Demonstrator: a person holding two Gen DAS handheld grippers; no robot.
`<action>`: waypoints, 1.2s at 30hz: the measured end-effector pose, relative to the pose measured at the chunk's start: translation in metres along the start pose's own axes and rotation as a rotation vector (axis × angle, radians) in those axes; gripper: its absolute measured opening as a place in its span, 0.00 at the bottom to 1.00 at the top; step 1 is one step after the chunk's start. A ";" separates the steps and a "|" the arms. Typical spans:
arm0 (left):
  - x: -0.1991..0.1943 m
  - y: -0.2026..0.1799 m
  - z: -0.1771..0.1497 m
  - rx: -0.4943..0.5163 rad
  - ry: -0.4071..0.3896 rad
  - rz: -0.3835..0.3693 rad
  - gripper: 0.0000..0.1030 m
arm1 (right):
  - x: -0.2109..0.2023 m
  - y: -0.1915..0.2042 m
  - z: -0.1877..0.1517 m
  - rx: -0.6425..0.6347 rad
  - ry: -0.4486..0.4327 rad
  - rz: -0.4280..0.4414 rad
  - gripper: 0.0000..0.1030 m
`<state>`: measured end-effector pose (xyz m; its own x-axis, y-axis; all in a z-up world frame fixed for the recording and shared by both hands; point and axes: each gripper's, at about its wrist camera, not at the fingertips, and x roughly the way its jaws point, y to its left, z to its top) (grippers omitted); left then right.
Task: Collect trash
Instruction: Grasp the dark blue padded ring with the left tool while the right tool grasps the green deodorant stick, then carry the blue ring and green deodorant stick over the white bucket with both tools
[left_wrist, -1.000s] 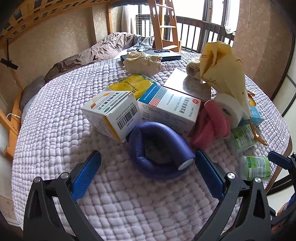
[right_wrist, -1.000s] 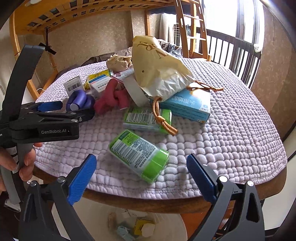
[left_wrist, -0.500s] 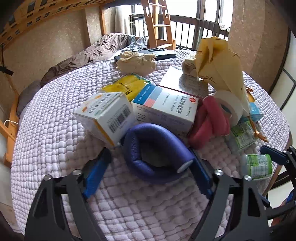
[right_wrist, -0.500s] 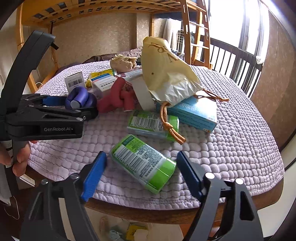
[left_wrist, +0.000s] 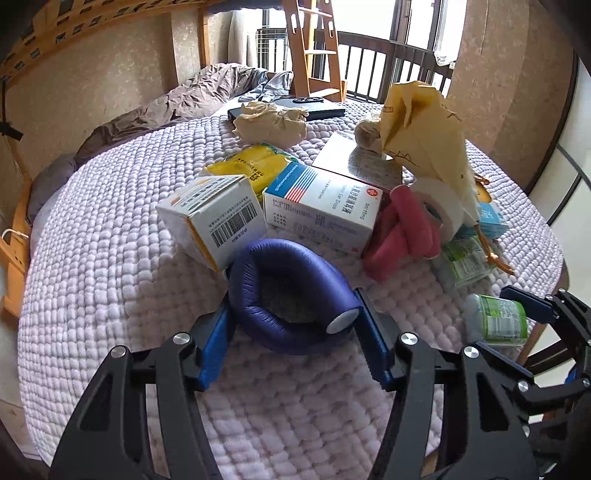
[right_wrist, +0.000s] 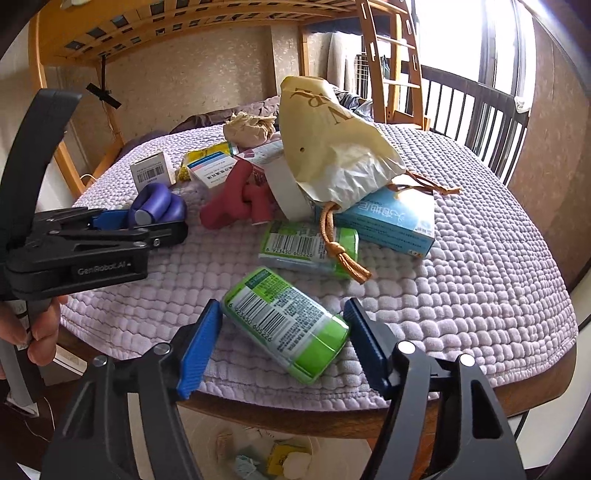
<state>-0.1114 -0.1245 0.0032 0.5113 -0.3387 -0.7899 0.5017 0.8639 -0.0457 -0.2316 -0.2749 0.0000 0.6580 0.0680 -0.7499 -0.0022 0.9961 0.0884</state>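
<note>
my left tongs (left_wrist: 291, 332) have just been closing and both blue pads now press the sides of the purple roll (left_wrist: 291, 295), which lies bent into a loop on the quilt (left_wrist: 110, 277), just in front of the barcode box (left_wrist: 218, 218) and the striped box (left_wrist: 325, 210). my right tongs (right_wrist: 284, 343) have also just been closing around the green bottle (right_wrist: 286, 323), which lies on its side near the table's front edge; the left pad touches its upper end, while the right pad sits right at its cap end and i cannot tell if it presses. just behind the bottle lies a green pack (right_wrist: 308, 245), with an orange cord (right_wrist: 340, 243) across it from the paper bag (right_wrist: 328, 147) that leans on a blue box (right_wrist: 391, 221). a pink roll (right_wrist: 240, 199) lies between the purple roll and the bag, beside a white tape ring (left_wrist: 441, 206). a crumpled wad (right_wrist: 249, 127) sits further back. under the table edge a bin (right_wrist: 258, 454) holds scraps. my hand (right_wrist: 33, 328) grips the left handle.
</note>
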 end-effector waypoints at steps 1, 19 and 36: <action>-0.003 0.000 -0.002 -0.003 0.000 -0.006 0.61 | -0.001 -0.001 0.000 0.003 0.002 0.004 0.65; -0.028 -0.008 -0.033 0.000 0.014 -0.022 0.61 | -0.014 -0.007 0.001 0.019 0.043 0.027 0.65; -0.047 -0.006 -0.043 -0.040 0.006 -0.006 0.61 | -0.027 -0.001 0.001 -0.013 0.046 0.053 0.65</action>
<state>-0.1684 -0.0976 0.0146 0.5041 -0.3418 -0.7931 0.4764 0.8760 -0.0748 -0.2486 -0.2780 0.0211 0.6218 0.1228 -0.7735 -0.0458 0.9916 0.1206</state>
